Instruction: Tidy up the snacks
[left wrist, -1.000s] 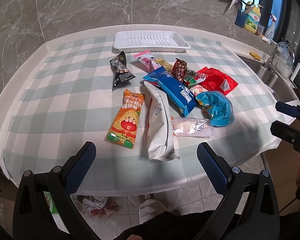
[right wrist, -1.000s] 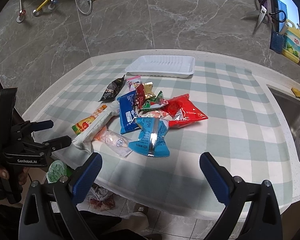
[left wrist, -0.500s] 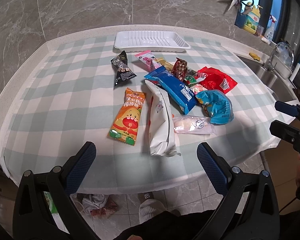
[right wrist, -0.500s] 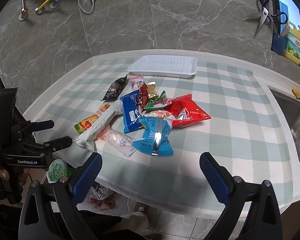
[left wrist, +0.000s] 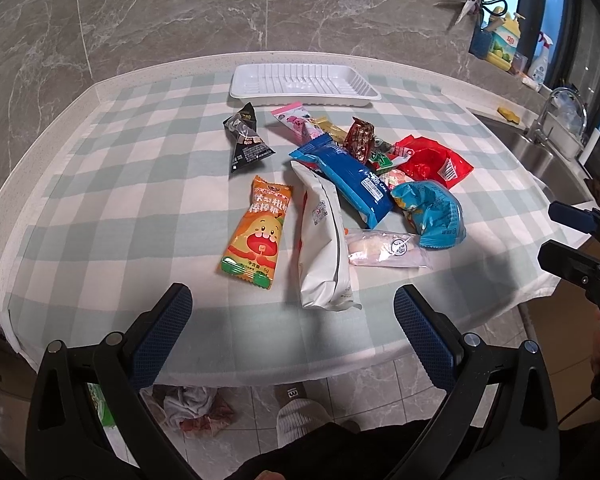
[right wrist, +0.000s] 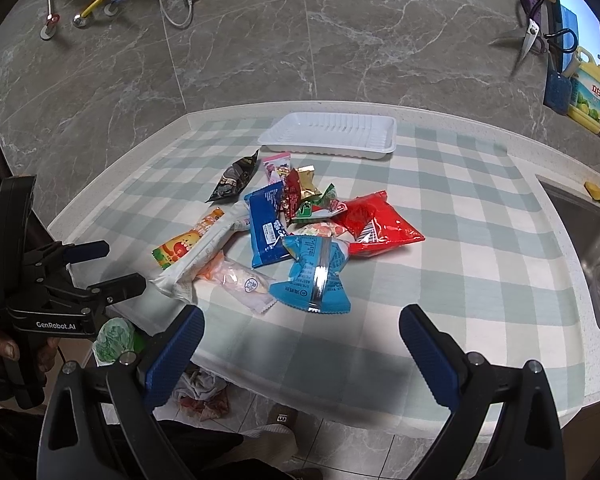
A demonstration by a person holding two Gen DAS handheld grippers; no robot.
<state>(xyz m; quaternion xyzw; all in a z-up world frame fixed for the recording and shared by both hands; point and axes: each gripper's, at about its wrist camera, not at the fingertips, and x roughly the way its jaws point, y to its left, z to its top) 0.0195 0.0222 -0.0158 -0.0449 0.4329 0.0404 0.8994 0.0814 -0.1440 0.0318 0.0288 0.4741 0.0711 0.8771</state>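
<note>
Both grippers spread wide, holding nothing, hovering at table's near edge.
Left gripper [left wrist: 293, 304], right gripper [right wrist: 300, 326]; snack pile [left wrist: 352, 184] loose, white tray [left wrist: 302, 85] at 12 o'clock awaits filling.

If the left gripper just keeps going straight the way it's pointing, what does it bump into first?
Most likely the white packet, which lies nearest between the open left gripper fingers, with the orange snack just beside it. Depth is hard to judge.

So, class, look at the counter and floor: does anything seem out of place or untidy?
Yes. The snacks lie in a loose, overlapping heap on the checked cloth, while the white tray behind them sits empty. Under the counter edge, crumpled cloth or rubbish lies on the tiled floor.
</note>
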